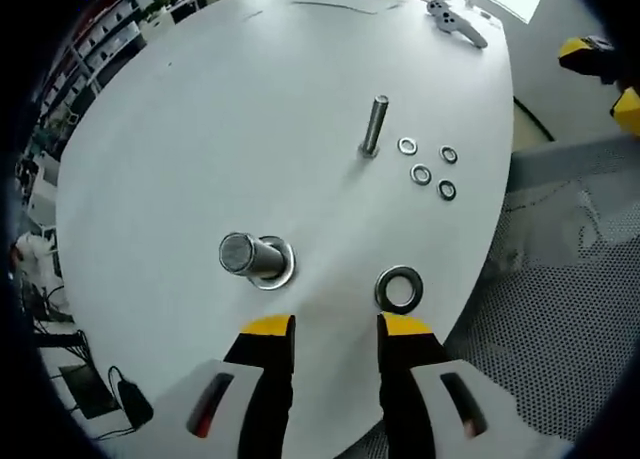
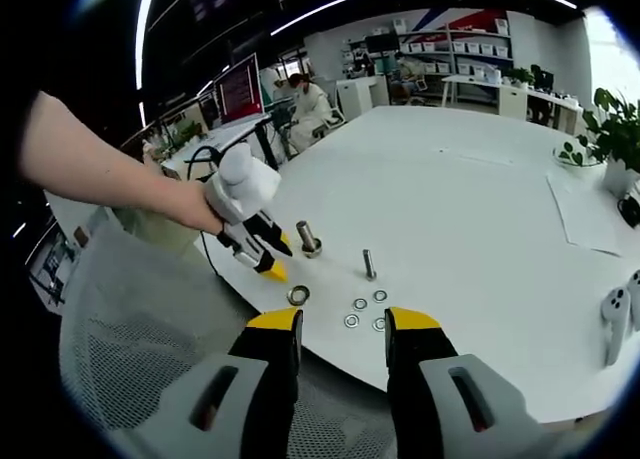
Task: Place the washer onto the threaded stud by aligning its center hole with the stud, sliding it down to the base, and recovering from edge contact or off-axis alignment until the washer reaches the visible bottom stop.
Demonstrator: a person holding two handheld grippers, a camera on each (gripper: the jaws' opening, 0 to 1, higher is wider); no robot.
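The large washer (image 1: 399,288) is seen flat on the white table (image 1: 200,139), just beside the thick stud (image 1: 252,256) and apart from it. Beyond that stud stand a thin stud (image 1: 375,126) and four small washers (image 1: 421,174). The left gripper (image 1: 334,329) is held spread and empty near the stud; the right gripper (image 2: 342,324) is likewise spread, well back.

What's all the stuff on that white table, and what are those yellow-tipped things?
Table: one, white, round-edged, under everything.
Large stud: one, silver, standing on a washer-like base near the left gripper.
Large washer: one, dark metal, lying flat near the table edge.
Thin stud: one, silver, upright further in.
Small washers: four, silver, clustered beside the thin stud.
Controllers: grey, far edge.
Mesh chair: grey, beside the table.
Potted plant: green, far side.
Left gripper: yellow-tipped fingers apart, empty.
Right gripper: same, apart, empty.
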